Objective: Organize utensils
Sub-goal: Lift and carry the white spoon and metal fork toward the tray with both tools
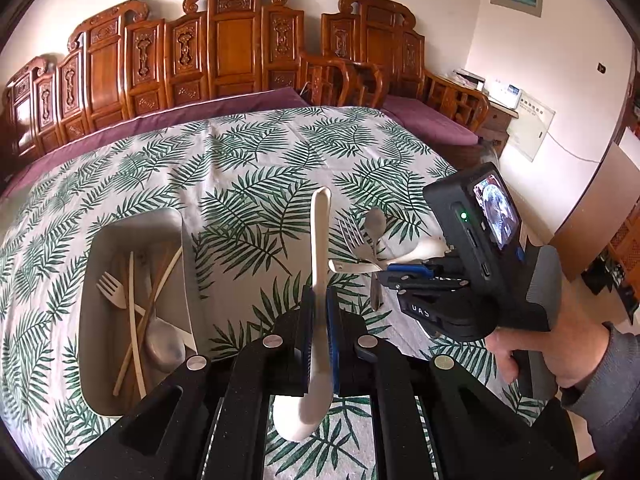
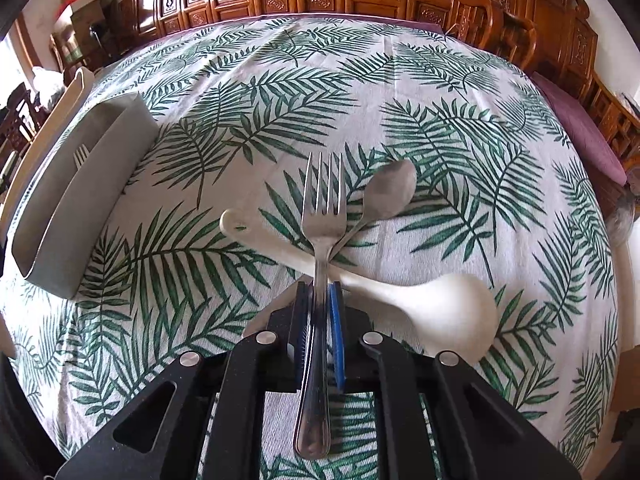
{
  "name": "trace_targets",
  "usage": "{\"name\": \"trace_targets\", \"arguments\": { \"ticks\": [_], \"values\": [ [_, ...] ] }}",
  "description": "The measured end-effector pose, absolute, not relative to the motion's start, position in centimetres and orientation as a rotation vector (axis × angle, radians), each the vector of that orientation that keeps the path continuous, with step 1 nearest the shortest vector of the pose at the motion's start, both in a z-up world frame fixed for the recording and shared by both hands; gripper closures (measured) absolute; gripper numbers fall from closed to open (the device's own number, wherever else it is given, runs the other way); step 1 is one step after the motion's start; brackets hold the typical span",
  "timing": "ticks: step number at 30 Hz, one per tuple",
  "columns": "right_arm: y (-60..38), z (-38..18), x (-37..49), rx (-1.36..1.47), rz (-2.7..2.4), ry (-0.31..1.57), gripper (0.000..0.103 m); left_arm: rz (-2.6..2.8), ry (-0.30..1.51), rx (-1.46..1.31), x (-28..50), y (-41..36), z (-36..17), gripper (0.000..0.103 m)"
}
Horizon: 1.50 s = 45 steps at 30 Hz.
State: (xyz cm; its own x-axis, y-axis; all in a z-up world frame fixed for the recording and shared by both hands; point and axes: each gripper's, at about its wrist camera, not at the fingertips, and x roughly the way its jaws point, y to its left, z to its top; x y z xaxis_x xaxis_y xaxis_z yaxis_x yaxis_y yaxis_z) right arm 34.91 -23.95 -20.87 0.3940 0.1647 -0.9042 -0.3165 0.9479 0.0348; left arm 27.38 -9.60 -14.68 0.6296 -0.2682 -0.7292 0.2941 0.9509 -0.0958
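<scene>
Left claw (image 1: 318, 312): closed on a white plastic spoon (image 1: 316, 320), gripped partway along the handle; handle end points far, bowl hangs near, under the claw.
Right claw (image 2: 319, 308): closed on a steel fork (image 2: 320, 280), clamped on the handle below the neck; tines point far, handle end trails near.
Position: both claws hang above the table (image 2: 400, 80), which wears a fern-print cloth.
Grey bin (image 1: 96, 352): on the table, left; holds a pale fork (image 1: 112, 290), chopsticks (image 1: 134, 320) and a metal spoon (image 1: 164, 344), all crossed loosely.
Still loose: a white ladle-type spoon (image 2: 400, 300) and a small metal spoon (image 2: 390, 194) lie on the cloth under the held fork, crossing each other.
Handling, fork: stiff, polished, probably slippery; a mid-handle hold looks balanced.
Handling, plastic spoon: light, slightly flexible; bowl-heavy, so it may pivot in the pads.
Judged step: carry both to the bin, left.
</scene>
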Motion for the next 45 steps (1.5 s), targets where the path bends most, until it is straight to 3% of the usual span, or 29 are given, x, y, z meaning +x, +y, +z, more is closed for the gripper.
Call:
{"name": "trace_targets", "arguments": {
  "ticks": [23, 45],
  "values": [
    [-23.4, -15.4, 33.1, -0.162, 0.312, 1.007, 0.095, -0.217, 0.800, 0.012, 29.0, -3.9, -13.2, 0.097],
    [-15.1, -11.4, 32.6, -0.167, 0.465, 0.940, 0.094, -0.086, 0.846, -0.063, 32.6, 3.9, -15.7, 0.097]
  ]
}}
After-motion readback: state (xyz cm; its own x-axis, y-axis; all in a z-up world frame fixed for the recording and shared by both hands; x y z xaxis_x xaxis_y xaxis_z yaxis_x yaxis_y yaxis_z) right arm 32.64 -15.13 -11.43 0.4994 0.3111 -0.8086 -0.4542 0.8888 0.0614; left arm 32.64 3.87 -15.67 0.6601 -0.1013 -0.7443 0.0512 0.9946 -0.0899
